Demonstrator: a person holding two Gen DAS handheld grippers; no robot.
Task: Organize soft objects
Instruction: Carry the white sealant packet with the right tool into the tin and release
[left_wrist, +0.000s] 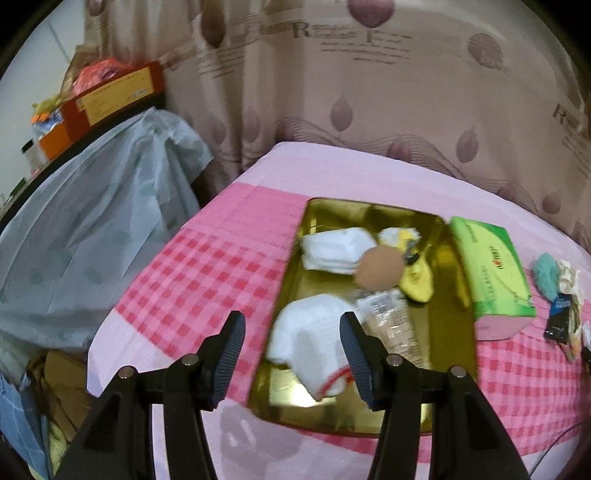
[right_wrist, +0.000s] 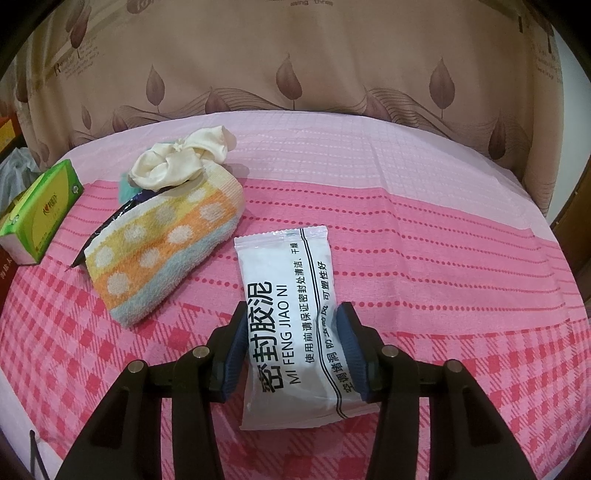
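Observation:
My right gripper (right_wrist: 293, 310) is shut on a white sealing-clay packet (right_wrist: 284, 277), which lies lengthwise between its pads on the pink checked cloth. Left of it lie a dotted striped towel (right_wrist: 162, 243) and a cream scrunchie (right_wrist: 181, 162). In the left wrist view a gold tray (left_wrist: 450, 332) holds a folded white cloth (left_wrist: 306, 339), a stack of white cloths (left_wrist: 332, 247), a round beige puff (left_wrist: 380, 267), a yellow piece (left_wrist: 419, 284) and a clear plastic bag (left_wrist: 388, 317). My left gripper (left_wrist: 291, 321) hovers open over the tray's near end, holding nothing.
A green tissue pack (left_wrist: 491, 269) lies right of the tray, with a teal fluffy item (left_wrist: 546, 273) and a black sachet (left_wrist: 557, 317) beyond it. Furniture under a grey plastic sheet (left_wrist: 92, 206) stands left of the table, boxes (left_wrist: 110, 96) on top. A curtain hangs behind.

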